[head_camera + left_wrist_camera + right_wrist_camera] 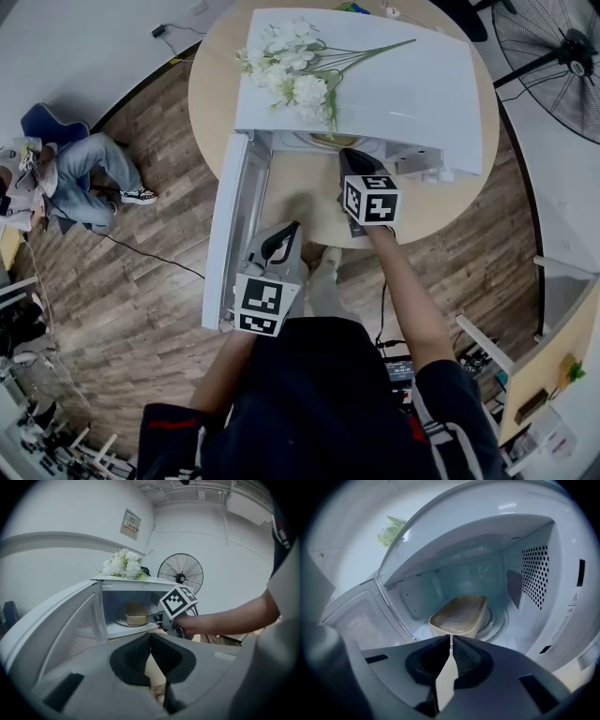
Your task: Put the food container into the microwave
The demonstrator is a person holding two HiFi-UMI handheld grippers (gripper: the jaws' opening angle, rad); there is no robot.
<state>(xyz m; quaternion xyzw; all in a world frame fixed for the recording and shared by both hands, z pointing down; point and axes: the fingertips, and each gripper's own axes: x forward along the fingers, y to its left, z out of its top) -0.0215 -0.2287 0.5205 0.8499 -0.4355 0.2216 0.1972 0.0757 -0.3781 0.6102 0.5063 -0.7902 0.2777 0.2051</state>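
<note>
The tan food container (458,615) rests on the glass turntable inside the white microwave (403,84), and it also shows through the opening in the left gripper view (136,614). The microwave door (230,234) hangs wide open to the left. My right gripper (450,637) is shut with nothing in it, its tips just in front of the container at the mouth of the cavity (345,155). My left gripper (291,228) is held back over the table's edge, in front of the open door. It is shut and holds nothing (150,635).
The microwave stands on a round wooden table (441,211) with white flowers (291,66) on its top. A standing fan (553,56) is at the far right. A person sits on the floor at the left (75,178), with cables nearby.
</note>
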